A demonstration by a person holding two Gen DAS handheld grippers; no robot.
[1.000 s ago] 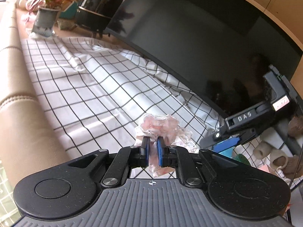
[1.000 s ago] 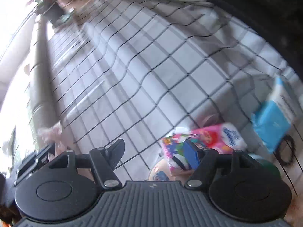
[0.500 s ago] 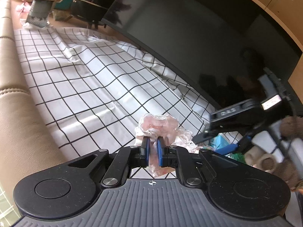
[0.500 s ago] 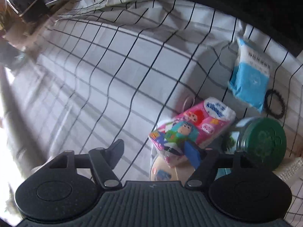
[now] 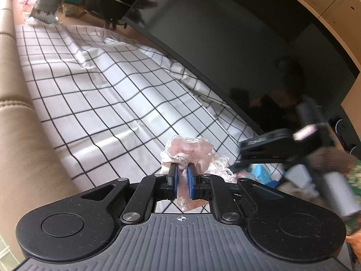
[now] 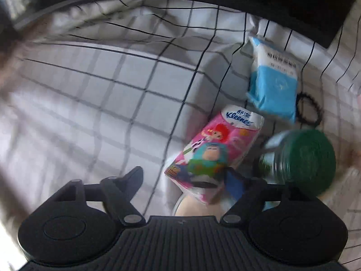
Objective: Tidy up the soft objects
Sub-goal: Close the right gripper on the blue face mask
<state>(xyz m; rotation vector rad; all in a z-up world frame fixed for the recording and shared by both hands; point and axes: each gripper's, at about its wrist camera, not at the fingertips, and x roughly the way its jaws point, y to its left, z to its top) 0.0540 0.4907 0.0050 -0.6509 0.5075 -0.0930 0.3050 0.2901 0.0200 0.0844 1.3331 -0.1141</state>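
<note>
My left gripper point(image 5: 181, 171) is shut on a pink lacy fabric piece point(image 5: 189, 149), held a little above the checked cloth point(image 5: 101, 103). The blurred black body of the right gripper point(image 5: 277, 140) shows at the right of the left wrist view. In the right wrist view my right gripper point(image 6: 183, 176) points steeply down over a pink Kleenex tissue pack point(image 6: 216, 149). Its jaws are opening. The pack's near end lies between the fingers, close to the right finger point(image 6: 233, 180), and the pads do not press on it.
A blue tissue pack point(image 6: 273, 83), a black hair tie point(image 6: 309, 108) and a green-lidded jar point(image 6: 302, 160) lie near the pink pack. A round beige item point(image 6: 194, 207) sits under it. A dark screen point(image 5: 225, 45) borders the cloth; a potted plant point(image 5: 47, 4) stands far left.
The right gripper has rolled and sunk toward the pink tissue pack, and its jaws have spread wider. The left gripper keeps its grip on the lacy fabric and has hardly moved.
</note>
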